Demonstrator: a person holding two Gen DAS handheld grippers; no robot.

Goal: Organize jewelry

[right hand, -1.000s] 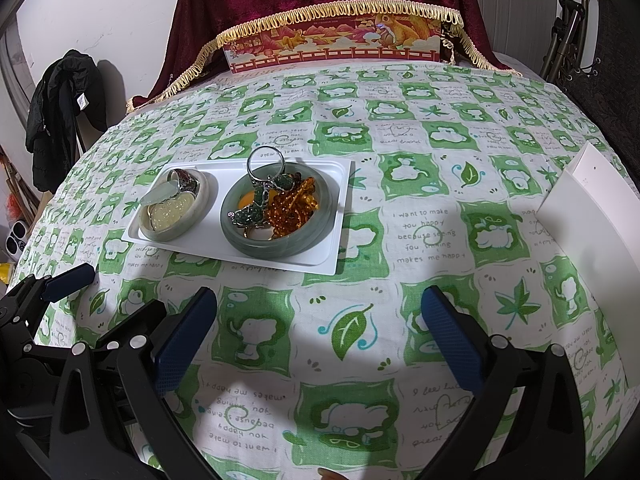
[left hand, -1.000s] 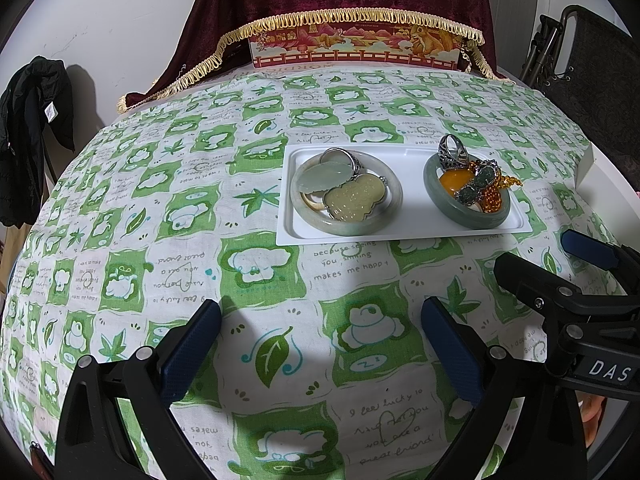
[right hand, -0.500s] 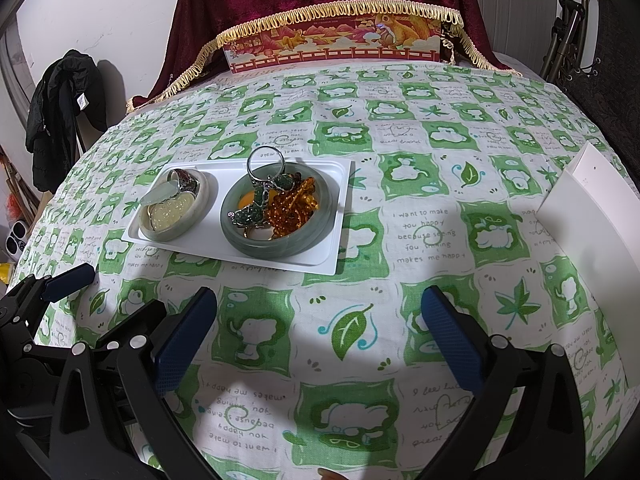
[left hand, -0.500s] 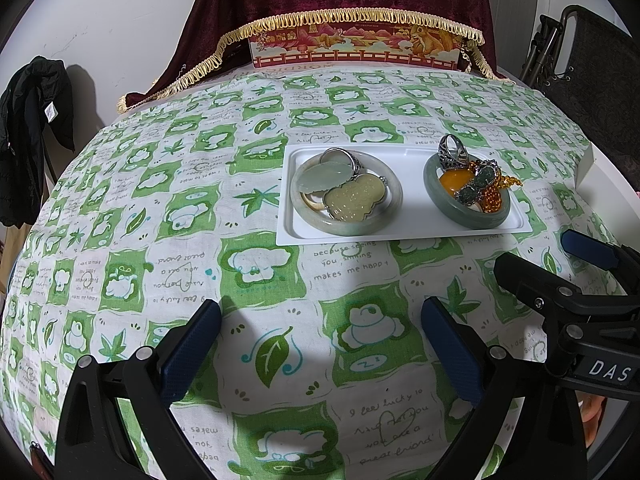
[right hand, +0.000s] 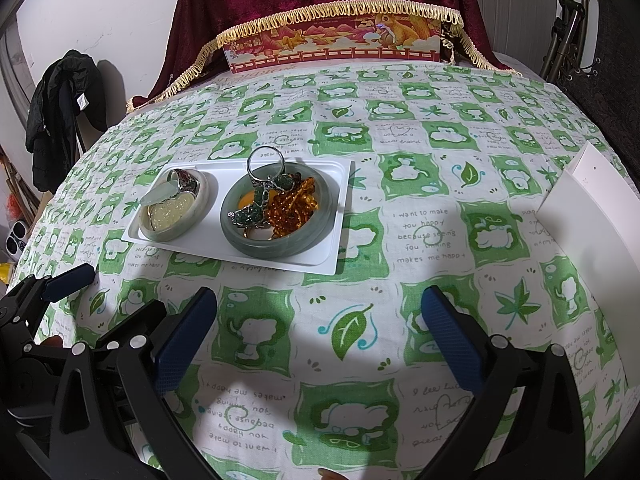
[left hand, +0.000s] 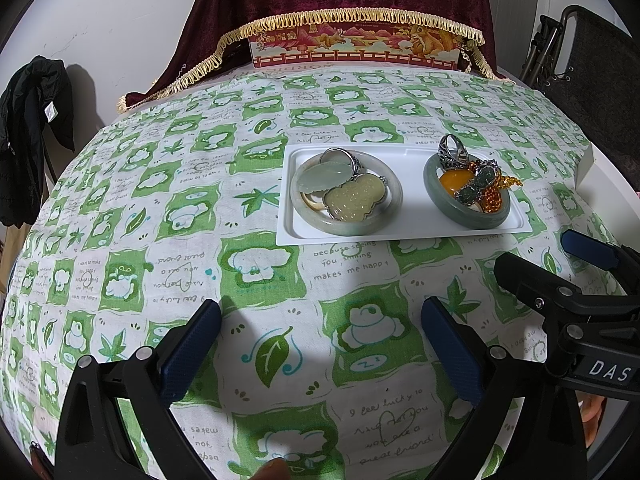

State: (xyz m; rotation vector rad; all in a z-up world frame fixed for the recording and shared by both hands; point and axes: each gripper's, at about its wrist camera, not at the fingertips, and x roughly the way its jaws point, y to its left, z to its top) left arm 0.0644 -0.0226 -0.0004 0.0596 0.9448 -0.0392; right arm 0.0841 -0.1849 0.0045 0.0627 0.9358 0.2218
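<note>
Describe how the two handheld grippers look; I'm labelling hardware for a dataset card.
Both match: the left gripper and right gripper have black plastic frames with silver screw heads, and each finger carries a dark blue textured pad. In the left wrist view the right gripper's body shows a plate with white letters "DAS". No cables or sleeves visible; only skin-coloured slivers at the frame edges.

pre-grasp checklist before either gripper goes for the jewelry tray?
1. Left gripper open, empty: ok.
2. Right gripper open, empty: ok.
3. White tray flat on the tablecloth: ok.
4. Path from both grippers to the tray unobstructed: ok.
5. Silver ring propped on the darker bangle, may topple: not ok.
6. Amber beads tangled with the green pendant: cannot tell.
</note>
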